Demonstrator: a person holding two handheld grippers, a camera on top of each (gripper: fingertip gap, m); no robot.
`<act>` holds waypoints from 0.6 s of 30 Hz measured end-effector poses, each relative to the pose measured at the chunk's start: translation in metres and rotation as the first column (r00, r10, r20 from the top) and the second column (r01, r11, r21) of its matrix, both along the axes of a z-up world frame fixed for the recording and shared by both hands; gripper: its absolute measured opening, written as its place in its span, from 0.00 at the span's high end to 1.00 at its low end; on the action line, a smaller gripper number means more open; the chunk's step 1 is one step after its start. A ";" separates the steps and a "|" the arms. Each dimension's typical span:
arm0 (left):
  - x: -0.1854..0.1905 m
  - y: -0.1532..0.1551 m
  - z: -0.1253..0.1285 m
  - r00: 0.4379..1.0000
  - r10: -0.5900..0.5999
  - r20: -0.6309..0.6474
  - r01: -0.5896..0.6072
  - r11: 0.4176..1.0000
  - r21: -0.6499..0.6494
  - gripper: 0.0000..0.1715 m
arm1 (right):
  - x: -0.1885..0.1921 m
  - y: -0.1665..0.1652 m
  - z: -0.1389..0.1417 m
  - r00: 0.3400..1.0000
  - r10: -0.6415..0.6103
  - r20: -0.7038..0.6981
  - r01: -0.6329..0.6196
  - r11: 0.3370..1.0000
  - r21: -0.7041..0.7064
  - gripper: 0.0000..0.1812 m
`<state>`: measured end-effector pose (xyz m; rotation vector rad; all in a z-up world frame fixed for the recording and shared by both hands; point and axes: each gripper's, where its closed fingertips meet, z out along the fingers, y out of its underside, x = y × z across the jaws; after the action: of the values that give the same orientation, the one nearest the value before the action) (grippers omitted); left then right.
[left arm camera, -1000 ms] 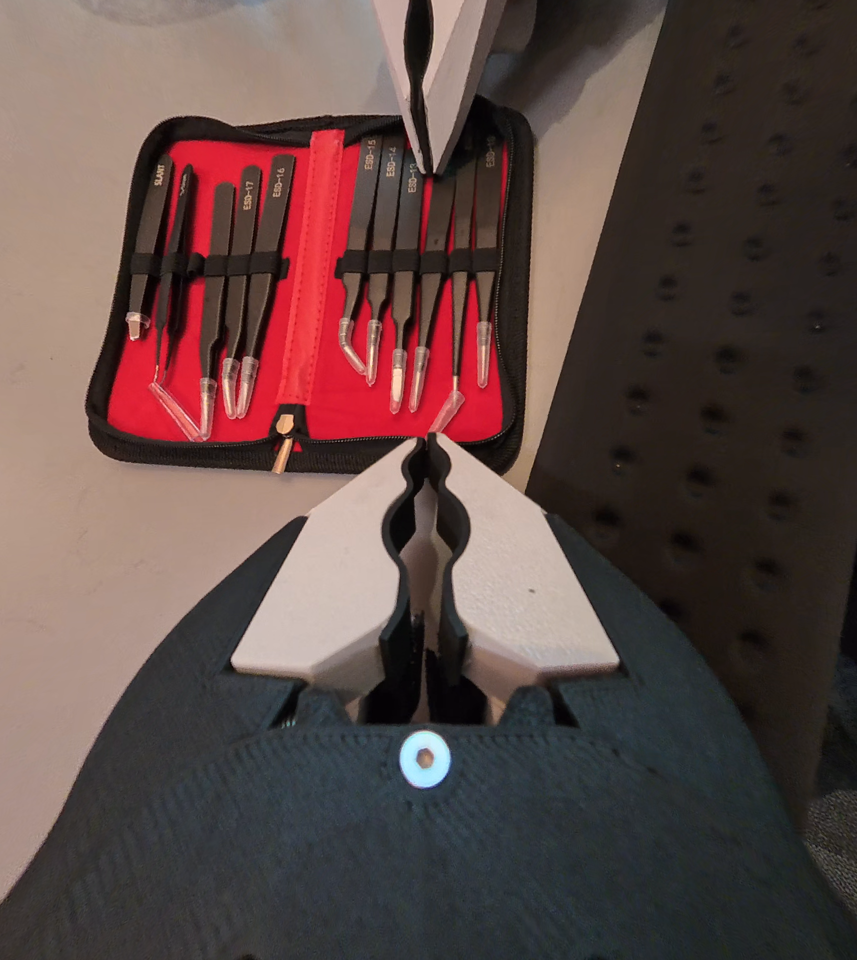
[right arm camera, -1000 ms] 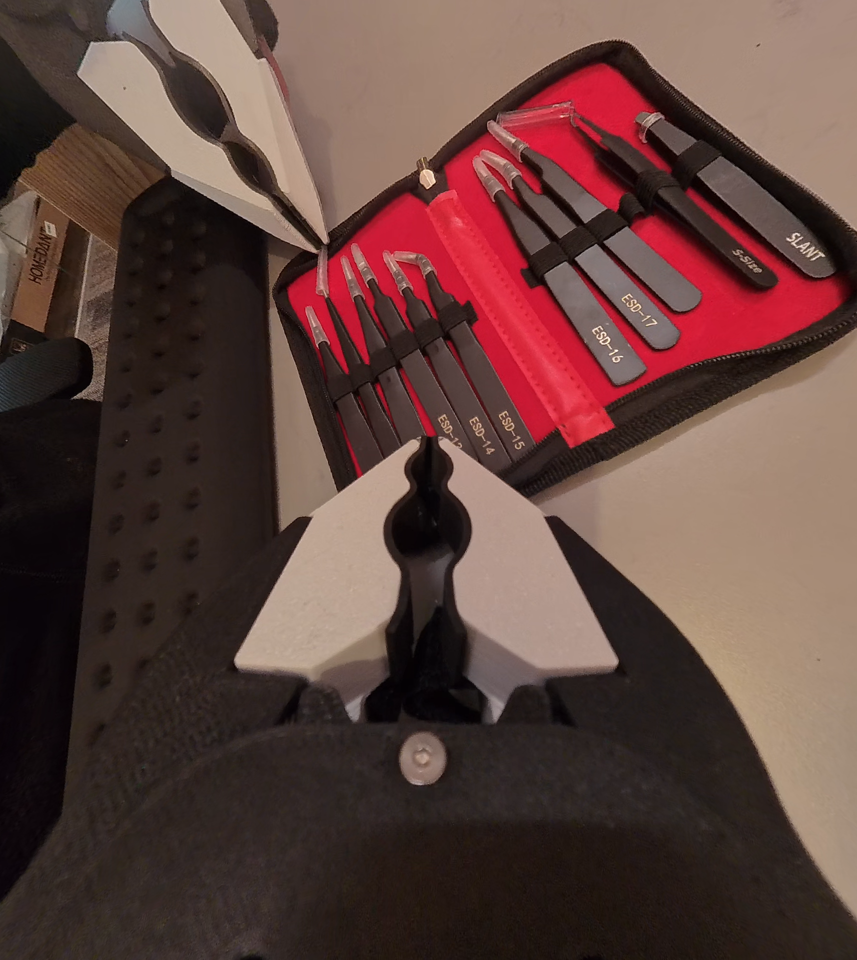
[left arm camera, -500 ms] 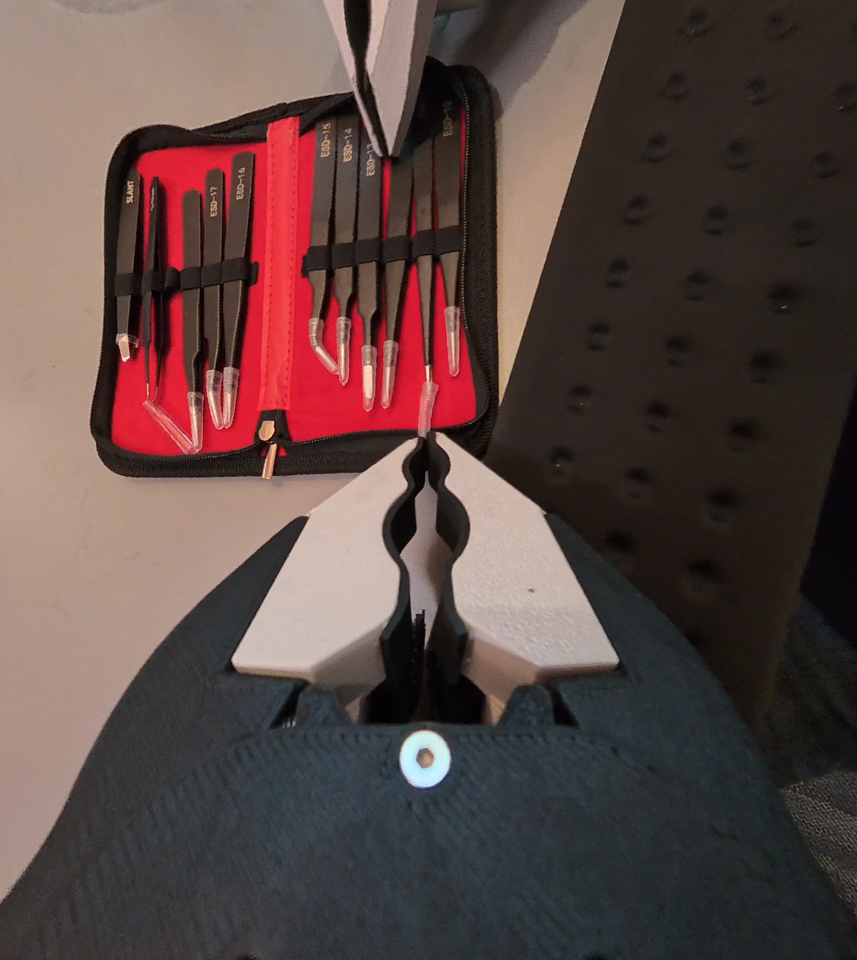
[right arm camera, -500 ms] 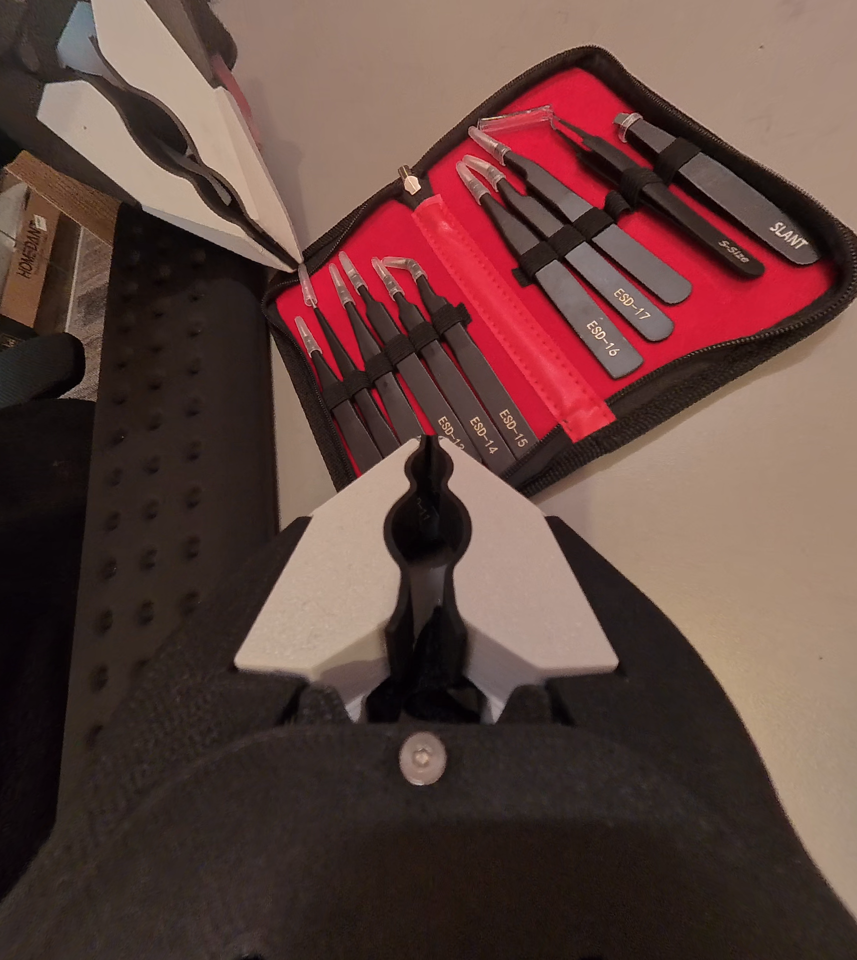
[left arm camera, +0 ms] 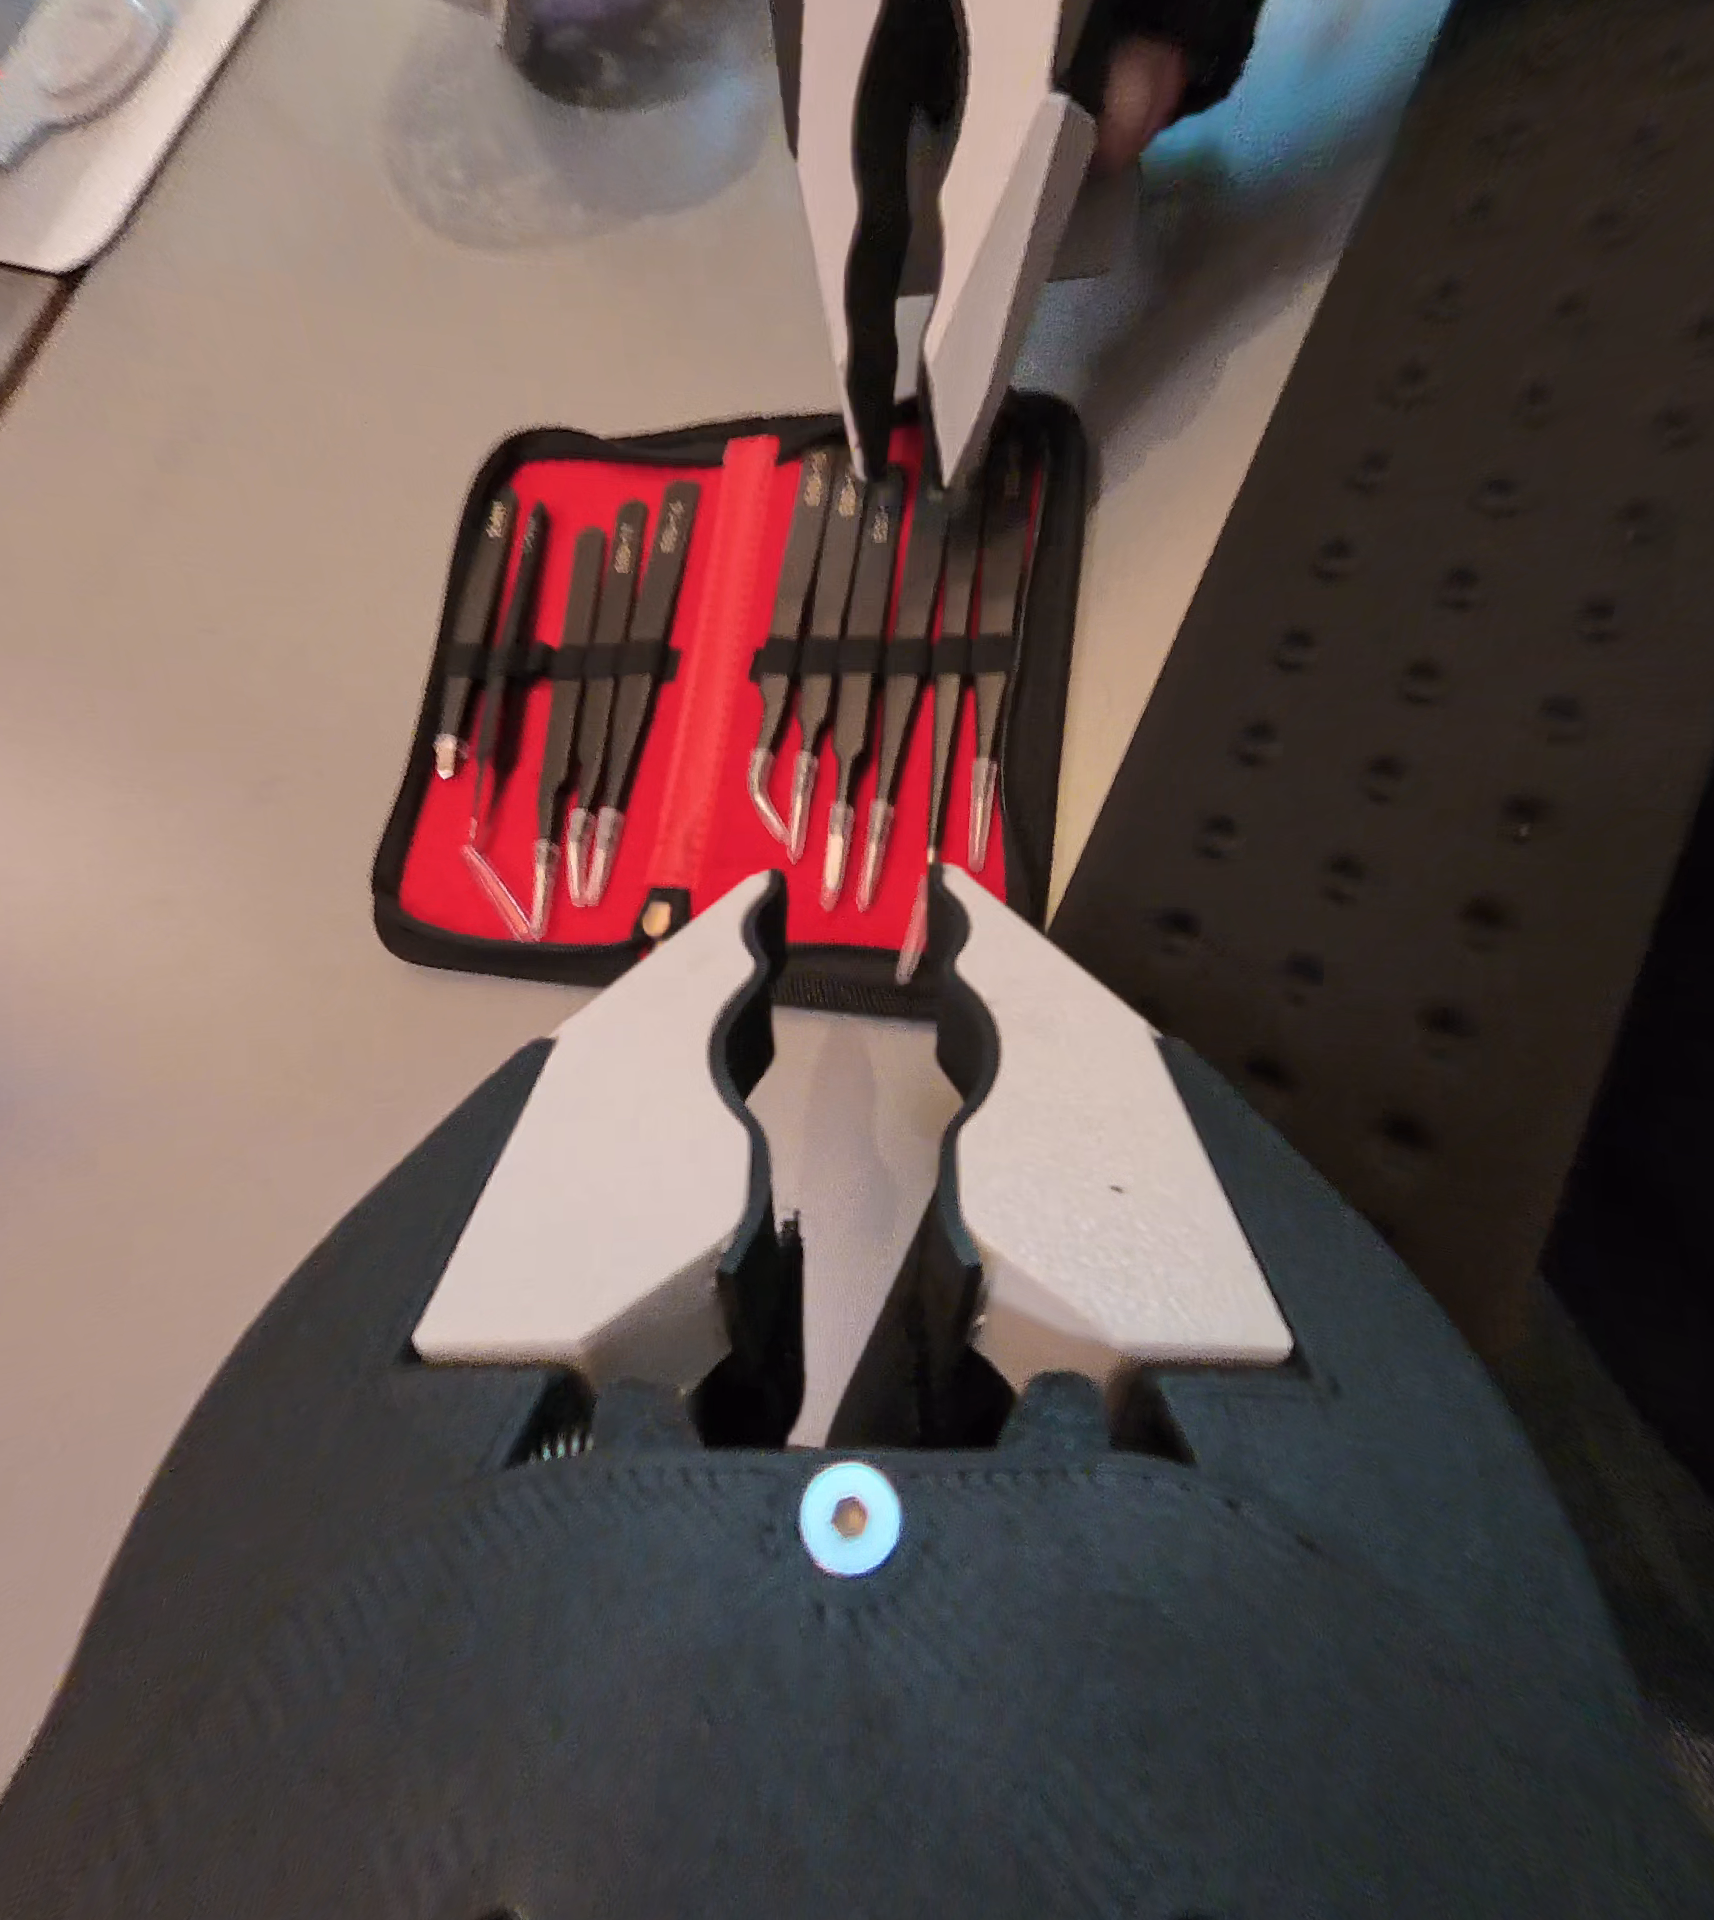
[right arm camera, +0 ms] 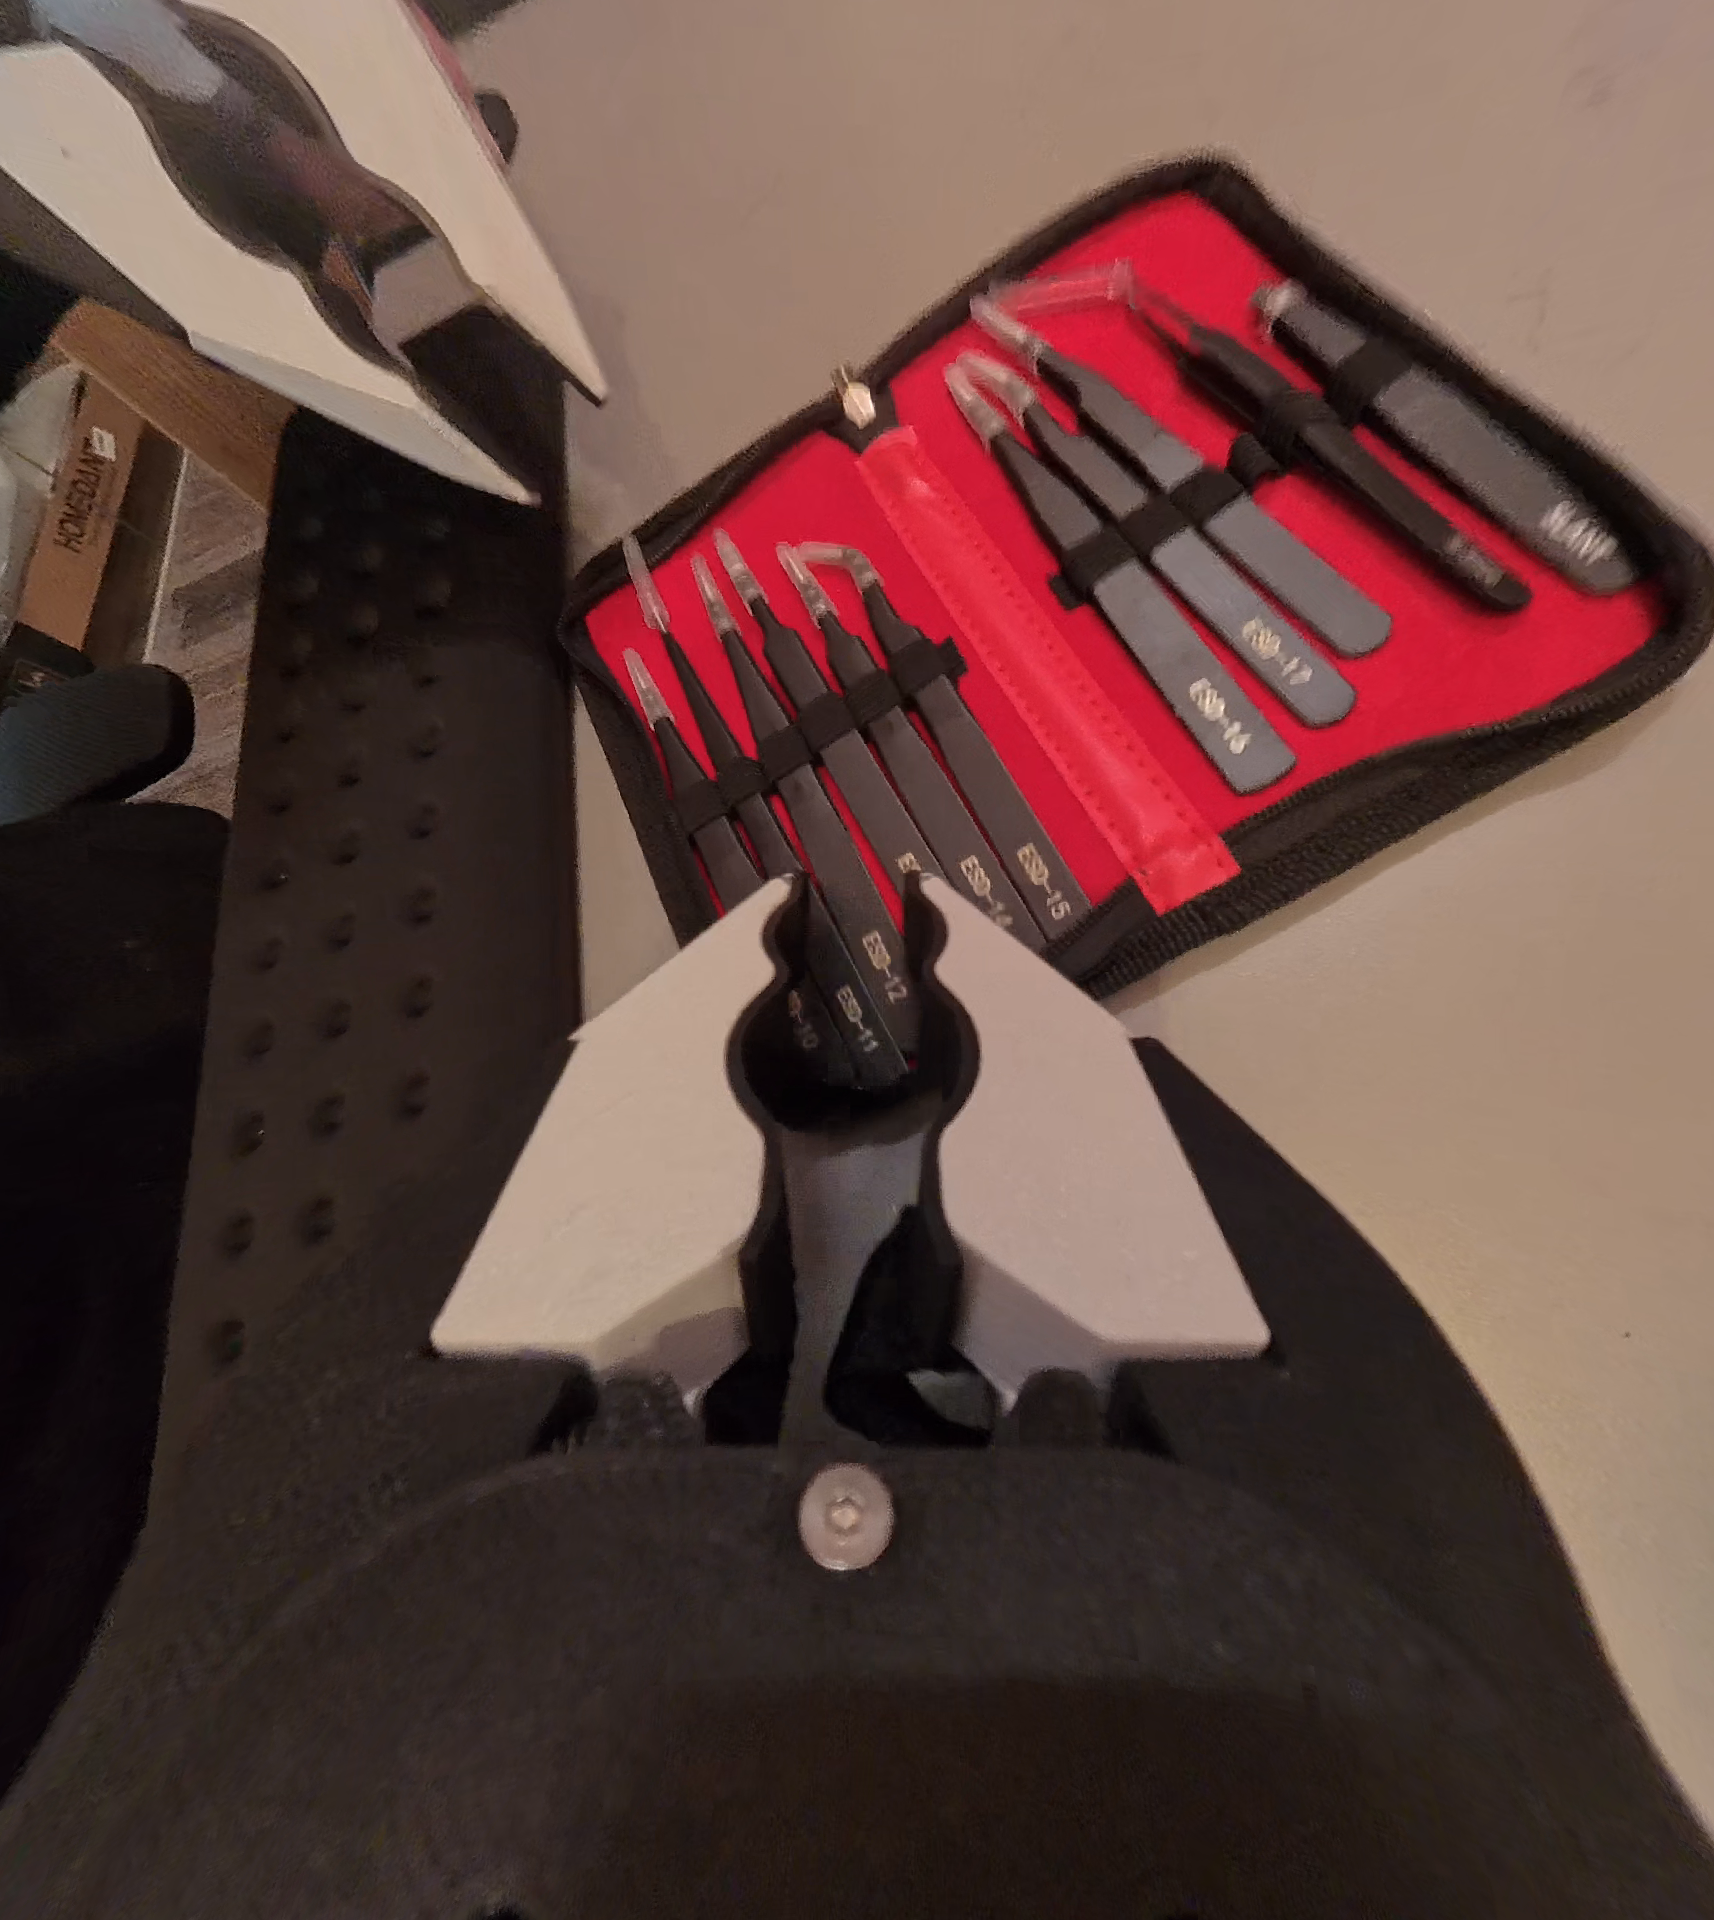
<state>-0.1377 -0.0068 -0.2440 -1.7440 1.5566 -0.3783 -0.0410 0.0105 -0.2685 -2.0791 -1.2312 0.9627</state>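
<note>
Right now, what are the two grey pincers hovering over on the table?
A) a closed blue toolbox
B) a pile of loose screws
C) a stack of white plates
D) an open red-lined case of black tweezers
D: the open zip case has a red lining and rows of black tweezers under elastic bands, with the left gripper and right gripper both open above it.

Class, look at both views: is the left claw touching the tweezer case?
Apart. The right wrist view shows the left claw open, with bare table between its tips and the tweezer case.
</note>
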 end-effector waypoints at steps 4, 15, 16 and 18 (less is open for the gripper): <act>0.025 -0.002 0.008 1.000 0.005 -0.014 -0.005 0.999 0.037 0.74 | 0.000 0.000 0.041 0.996 0.000 -0.087 0.012 0.991 0.136 0.84; 0.041 0.007 0.013 0.997 0.029 -0.065 -0.020 0.991 0.130 0.69 | 0.053 -0.058 0.114 0.990 -0.041 -0.138 0.094 0.911 0.401 0.80; 0.046 0.009 0.019 0.998 0.024 -0.057 -0.016 0.990 0.141 0.67 | 0.065 -0.061 0.118 0.989 -0.069 -0.134 0.119 0.902 0.414 0.79; 0.056 0.015 0.026 0.998 0.016 -0.055 -0.006 0.985 0.172 0.62 | 0.091 -0.066 0.122 0.983 -0.133 -0.126 0.175 0.888 0.425 0.77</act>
<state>-0.0821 0.0077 -0.2175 -1.6413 1.5705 -0.1847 0.0501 -0.0555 -0.1462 -1.7256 -1.0945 0.6326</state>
